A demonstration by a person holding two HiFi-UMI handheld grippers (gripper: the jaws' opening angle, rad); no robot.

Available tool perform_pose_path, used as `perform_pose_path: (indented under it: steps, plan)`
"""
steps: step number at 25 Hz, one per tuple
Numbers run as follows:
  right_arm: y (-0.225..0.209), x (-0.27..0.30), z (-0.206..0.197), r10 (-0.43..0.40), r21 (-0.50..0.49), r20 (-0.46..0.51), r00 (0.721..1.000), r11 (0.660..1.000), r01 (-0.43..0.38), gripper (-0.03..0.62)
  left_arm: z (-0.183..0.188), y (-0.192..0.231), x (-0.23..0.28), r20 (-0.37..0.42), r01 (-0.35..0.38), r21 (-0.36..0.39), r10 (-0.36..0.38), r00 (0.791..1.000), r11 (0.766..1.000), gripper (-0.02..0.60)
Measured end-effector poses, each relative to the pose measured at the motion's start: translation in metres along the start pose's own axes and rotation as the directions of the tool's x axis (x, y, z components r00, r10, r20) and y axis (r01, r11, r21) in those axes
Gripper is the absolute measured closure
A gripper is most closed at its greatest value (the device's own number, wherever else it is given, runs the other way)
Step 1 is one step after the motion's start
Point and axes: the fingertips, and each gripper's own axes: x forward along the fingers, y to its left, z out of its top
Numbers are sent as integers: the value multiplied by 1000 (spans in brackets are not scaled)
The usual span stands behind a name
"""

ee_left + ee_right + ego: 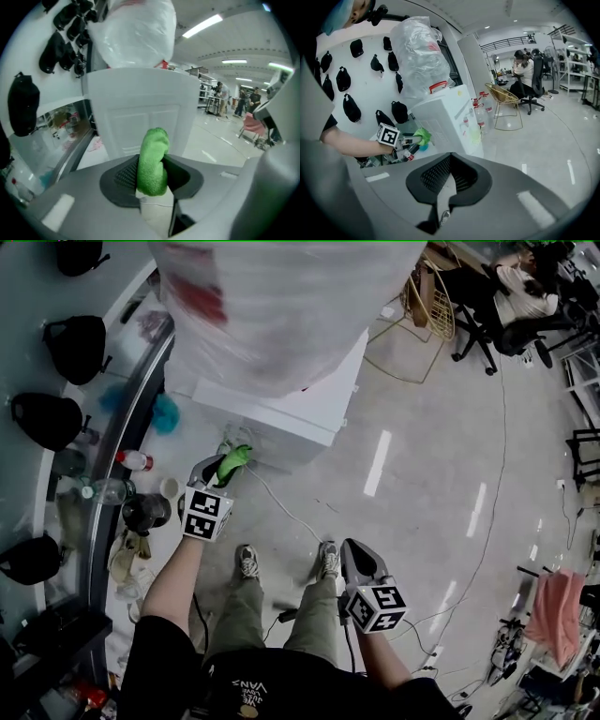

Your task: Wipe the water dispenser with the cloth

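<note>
The white water dispenser (pixel 305 413) stands on the floor, its top bottle (pixel 281 296) wrapped in clear plastic. My left gripper (pixel 225 472) is shut on a green cloth (pixel 235 461) close to the dispenser's lower side wall. In the left gripper view the cloth (pixel 152 161) sticks up between the jaws of the left gripper (pixel 152 176), with the dispenser's panel (pixel 140 117) just beyond; contact cannot be told. My right gripper (pixel 354 557) hangs low beside my leg, away from the dispenser. In its own view the right gripper (pixel 449 180) is shut on nothing, and the dispenser (pixel 452 117) and cloth (pixel 423 136) show ahead.
Black caps (pixel 77 345) hang on the white wall at left. Bottles and clutter (pixel 131 486) lie along the wall's foot. A cable (pixel 281 509) runs across the floor from the dispenser. A wire chair (pixel 433 304) and a seated person (pixel 517 294) are beyond it.
</note>
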Motion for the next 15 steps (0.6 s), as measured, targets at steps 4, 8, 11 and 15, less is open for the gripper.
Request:
perform_pose_path:
  steps: [4, 8, 11, 15]
  plan:
    - [-11, -5, -8, -11, 12, -10, 1000, 1000, 11, 589, 7, -76, 25, -14, 129, 32, -129, 992, 991, 446]
    - [-20, -11, -10, -23, 28, -7, 1000, 999, 23, 589, 30, -129, 51, 12, 200, 42, -200, 980, 979, 446]
    - [-32, -20, -10, -32, 28, -5, 999, 999, 32, 589, 47, -150, 67, 19, 209, 44, -210, 977, 977, 446]
    - [-53, -33, -12, -55, 28, -9, 998, 998, 55, 589, 54, -146, 80, 4, 162, 18, -162, 987, 987, 448]
